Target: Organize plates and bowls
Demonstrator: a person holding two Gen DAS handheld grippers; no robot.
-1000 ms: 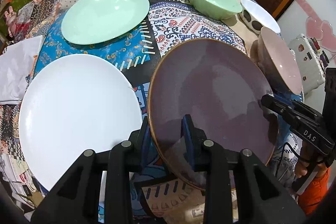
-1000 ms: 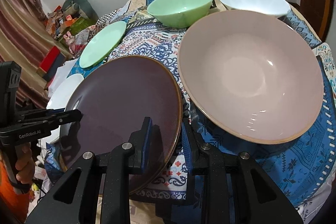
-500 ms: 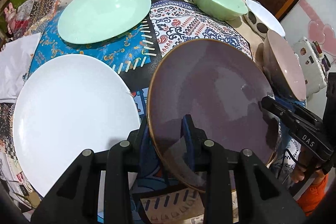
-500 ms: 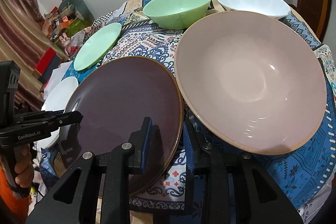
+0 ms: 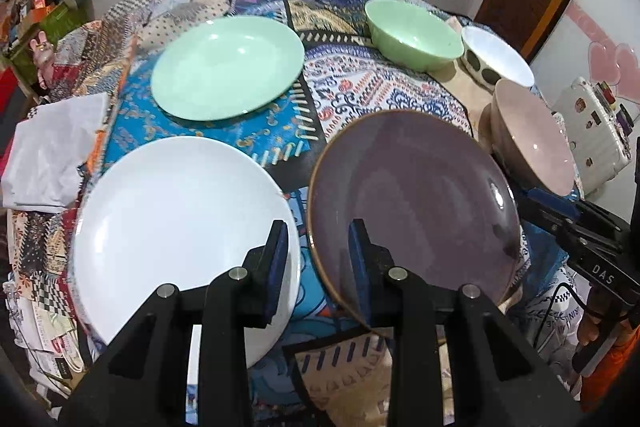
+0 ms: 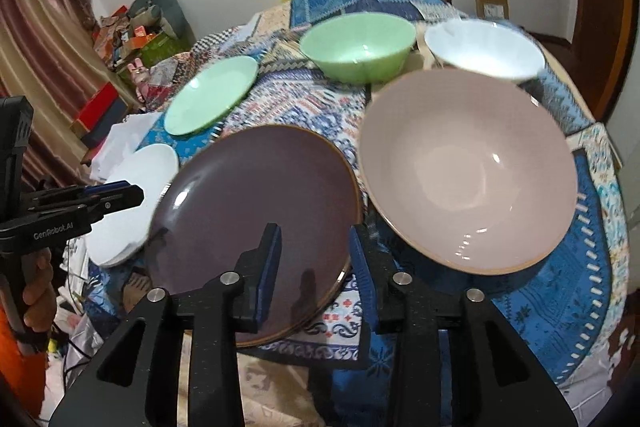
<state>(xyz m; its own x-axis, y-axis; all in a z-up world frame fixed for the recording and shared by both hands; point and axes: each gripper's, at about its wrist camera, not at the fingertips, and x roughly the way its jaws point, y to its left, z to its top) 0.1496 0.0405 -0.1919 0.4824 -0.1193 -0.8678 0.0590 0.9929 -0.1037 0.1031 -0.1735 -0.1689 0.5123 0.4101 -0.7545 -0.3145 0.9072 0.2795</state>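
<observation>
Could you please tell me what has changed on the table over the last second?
The left tongs opened and let go of the purple plate; its rim now sits loose between the fingers. The right tongs also opened wider around that plate's opposite rim. The white plate, green plate, green bowl, white bowl and pink bowl stayed put.

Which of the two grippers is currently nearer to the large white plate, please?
Left. The left gripper straddles the gap between the white plate and purple plate; the right gripper sits beyond the purple plate.
</observation>
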